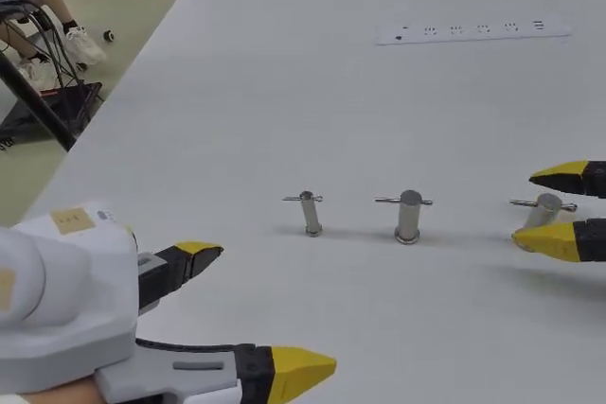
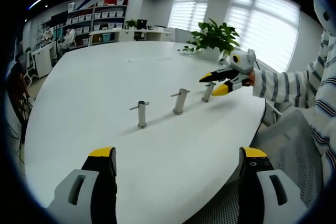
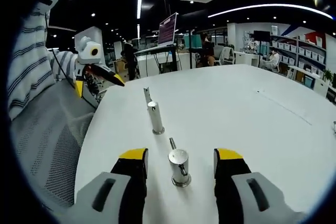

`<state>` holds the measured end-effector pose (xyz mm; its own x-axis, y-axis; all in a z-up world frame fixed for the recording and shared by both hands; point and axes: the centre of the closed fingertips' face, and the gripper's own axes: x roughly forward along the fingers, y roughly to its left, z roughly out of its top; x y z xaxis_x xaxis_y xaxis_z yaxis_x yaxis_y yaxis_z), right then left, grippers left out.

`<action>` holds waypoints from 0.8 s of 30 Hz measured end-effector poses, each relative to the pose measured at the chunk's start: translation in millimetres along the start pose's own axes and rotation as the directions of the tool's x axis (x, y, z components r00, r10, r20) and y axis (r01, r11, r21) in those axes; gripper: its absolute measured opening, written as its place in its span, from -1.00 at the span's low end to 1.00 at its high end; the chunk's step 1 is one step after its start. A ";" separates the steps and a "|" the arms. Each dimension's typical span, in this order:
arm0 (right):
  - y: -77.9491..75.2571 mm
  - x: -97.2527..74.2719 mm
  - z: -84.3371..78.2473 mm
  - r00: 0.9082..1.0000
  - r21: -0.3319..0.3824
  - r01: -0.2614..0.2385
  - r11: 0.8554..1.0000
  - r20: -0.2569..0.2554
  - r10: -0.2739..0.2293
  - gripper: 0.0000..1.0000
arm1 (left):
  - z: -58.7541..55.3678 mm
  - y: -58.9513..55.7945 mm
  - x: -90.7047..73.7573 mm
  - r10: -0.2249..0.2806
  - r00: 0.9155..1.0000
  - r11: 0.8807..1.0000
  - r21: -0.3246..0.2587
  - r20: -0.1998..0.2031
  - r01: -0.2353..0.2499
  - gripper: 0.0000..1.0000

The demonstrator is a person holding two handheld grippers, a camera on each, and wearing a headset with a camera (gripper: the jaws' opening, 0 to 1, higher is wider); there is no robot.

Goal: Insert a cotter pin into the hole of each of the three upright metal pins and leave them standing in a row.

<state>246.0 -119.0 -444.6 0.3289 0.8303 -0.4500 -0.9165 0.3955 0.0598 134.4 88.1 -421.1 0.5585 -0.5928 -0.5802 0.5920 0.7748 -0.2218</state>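
All 3 short silvery upright metal pins point(image 1: 408, 217) stand in a row mid white worktop point(image 1: 284, 63), each w/ a thin wire cotter pin point(image 1: 402, 201) through. R gripper point(image 1: 526, 207) is open, straddling the right-end pin. L gripper point(image 1: 275, 307) is open and empty near the front edge. Prob. final step: next, pull R clear w/o tipping it.

we see the middle pin point(image 1: 408, 217) in smooth, softly gleaming metal; the table point(image 1: 284, 92) under it is matt white; left of it, the left gripper point(image 1: 270, 307) looks like glossy plastic.

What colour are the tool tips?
Yellow tips, black just behind them; clearest in the head view.
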 end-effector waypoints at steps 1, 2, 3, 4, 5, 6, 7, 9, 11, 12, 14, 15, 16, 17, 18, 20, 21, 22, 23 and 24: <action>0.8 -1.4 2.1 1.000 0.007 0.005 1.000 0.001 -0.005 -0.01 | 1.2 1.0 -0.4 0.004 1.000 1.000 0.000 0.006 -0.004 0.92; 2.5 -4.6 6.0 1.000 0.037 0.018 0.999 0.003 -0.018 0.05 | 2.2 1.1 -0.6 0.004 1.000 1.000 0.000 0.012 -0.004 0.93; 4.4 -7.0 9.9 1.000 0.042 0.026 0.999 0.008 -0.027 0.12 | 5.6 0.9 -0.8 0.003 1.000 1.000 0.003 0.028 -0.003 0.93; 7.3 -10.7 14.5 0.999 0.053 0.036 0.998 0.022 -0.037 0.14 | 9.2 0.3 -0.7 0.001 0.999 1.000 0.000 0.045 -0.001 0.93; 9.8 -13.2 18.2 0.998 0.072 0.039 0.997 0.037 -0.042 0.13 | 12.1 -0.6 -0.7 -0.004 0.998 1.000 -0.017 0.058 0.005 0.93; 13.3 -16.5 21.8 0.997 0.092 0.047 0.995 0.050 -0.051 0.13 | 16.5 -2.4 -0.8 -0.014 0.997 0.999 -0.032 0.077 0.016 0.93; 16.4 -19.5 24.2 0.997 0.097 0.051 0.994 0.055 -0.057 0.18 | 19.0 -2.9 -1.5 -0.017 0.996 0.999 -0.026 0.085 0.020 0.93; 20.0 -25.1 27.4 0.994 0.126 0.080 0.989 0.064 -0.089 0.33 | 25.6 -1.2 -3.1 -0.017 0.993 0.999 -0.043 0.114 0.021 0.96; 23.8 -31.0 28.6 0.990 0.182 0.108 0.977 0.068 -0.122 0.45 | 33.5 2.0 -5.5 -0.012 0.988 0.997 -0.074 0.157 0.024 0.97; 25.3 -33.3 28.3 0.989 0.203 0.119 0.972 0.064 -0.134 0.52 | 34.3 3.0 -6.6 -0.012 0.987 0.997 -0.078 0.161 0.025 0.97; 27.2 -39.5 29.1 0.983 0.224 0.150 0.963 0.069 -0.169 0.59 | 34.4 5.0 -7.8 -0.013 0.987 0.997 -0.073 0.158 0.025 0.97; 28.8 -43.2 30.1 0.979 0.238 0.164 0.957 0.077 -0.187 0.61 | 32.2 6.5 -8.0 -0.011 0.989 0.998 -0.062 0.146 0.020 0.97; 30.6 -45.6 31.3 0.977 0.251 0.169 0.953 0.085 -0.195 0.62 | 30.7 7.8 -8.1 -0.008 0.990 0.998 -0.057 0.138 0.016 0.97; 33.0 -49.2 33.0 0.974 0.277 0.174 0.945 0.095 -0.207 0.63 | 29.2 9.7 -8.4 -0.007 0.991 0.998 -0.058 0.132 0.014 0.97; 34.9 -51.7 33.7 0.972 0.295 0.177 0.939 0.098 -0.214 0.65 | 28.7 10.8 -8.9 -0.006 0.991 0.998 -0.061 0.132 0.014 0.97; 37.0 -58.0 34.6 0.966 0.333 0.195 0.923 0.097 -0.239 0.72 | 28.7 12.4 -9.8 -0.005 0.990 0.997 -0.070 0.138 0.014 0.97; 37.9 -60.4 35.1 0.964 0.346 0.200 0.916 0.097 -0.247 0.76 | 28.7 12.5 -9.8 -0.005 0.990 0.997 -0.070 0.138 0.015 0.97; 38.8 -64.2 35.5 0.960 0.369 0.211 0.905 0.095 -0.263 0.78 | 28.4 12.2 -9.8 -0.006 0.991 0.997 -0.070 0.137 0.016 0.97; 39.7 -66.8 35.4 0.958 0.380 0.217 0.899 0.092 -0.270 0.81 | 27.8 11.5 -9.7 -0.010 0.991 0.998 -0.068 0.133 0.019 0.97; 41.7 -70.3 35.8 0.956 0.381 0.225 0.897 0.092 -0.279 0.83 | 27.5 10.5 -9.6 -0.015 0.991 0.998 -0.067 0.132 0.024 0.97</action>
<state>192.8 -146.8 -378.6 0.5907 0.7198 -0.3648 -0.6613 0.6908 0.2923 151.3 95.9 -396.4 0.6217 -0.6280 -0.4681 0.5651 0.7735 -0.2872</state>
